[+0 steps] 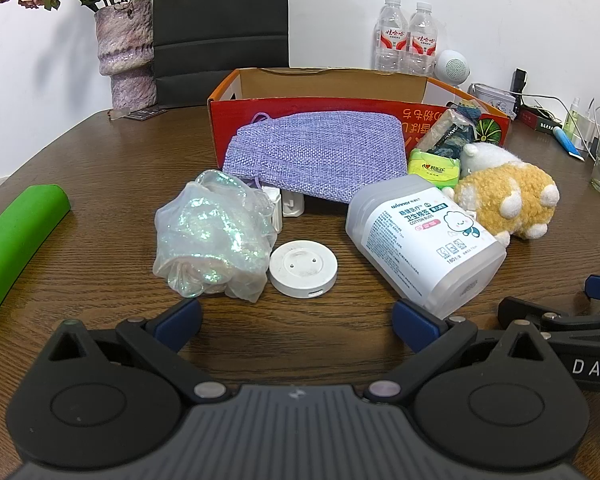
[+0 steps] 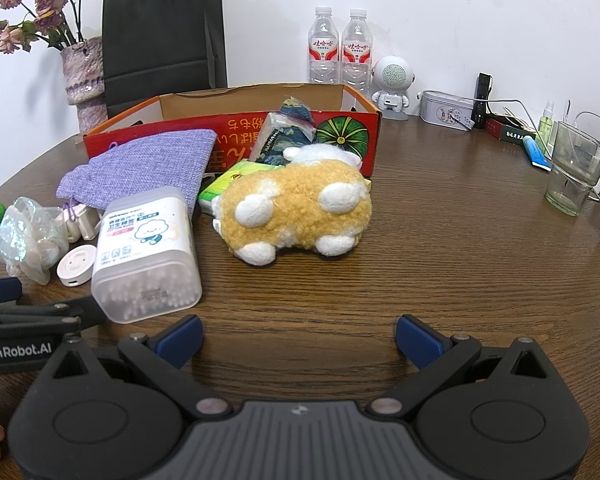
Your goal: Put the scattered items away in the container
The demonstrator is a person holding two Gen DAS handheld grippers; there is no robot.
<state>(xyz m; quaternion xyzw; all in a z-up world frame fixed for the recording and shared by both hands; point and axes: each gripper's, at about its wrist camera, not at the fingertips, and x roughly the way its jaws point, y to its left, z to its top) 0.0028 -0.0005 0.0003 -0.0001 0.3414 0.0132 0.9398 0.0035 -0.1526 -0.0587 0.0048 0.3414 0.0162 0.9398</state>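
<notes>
An open red cardboard box (image 1: 260,108) (image 2: 228,128) stands at the back of the wooden table. In front of it lie a purple woven pouch (image 1: 316,152) (image 2: 144,164), an iridescent plastic bag (image 1: 208,232) (image 2: 28,232), a white round disc (image 1: 303,268) (image 2: 75,266), a cotton-bud tub (image 1: 424,240) (image 2: 146,252) and a yellow plush toy (image 1: 508,200) (image 2: 300,208). A green tissue pack (image 1: 434,166) and a dark wrapped packet (image 1: 448,132) lean by the box. My left gripper (image 1: 296,322) is open, just short of the disc. My right gripper (image 2: 300,338) is open, short of the plush.
A vase of dried flowers (image 1: 126,52), a black paper bag (image 1: 220,28), two water bottles (image 1: 406,38) and a white speaker (image 1: 452,66) stand at the back. A green block (image 1: 16,244) lies at left. Glasses (image 2: 576,168), a tin and cables crowd the right.
</notes>
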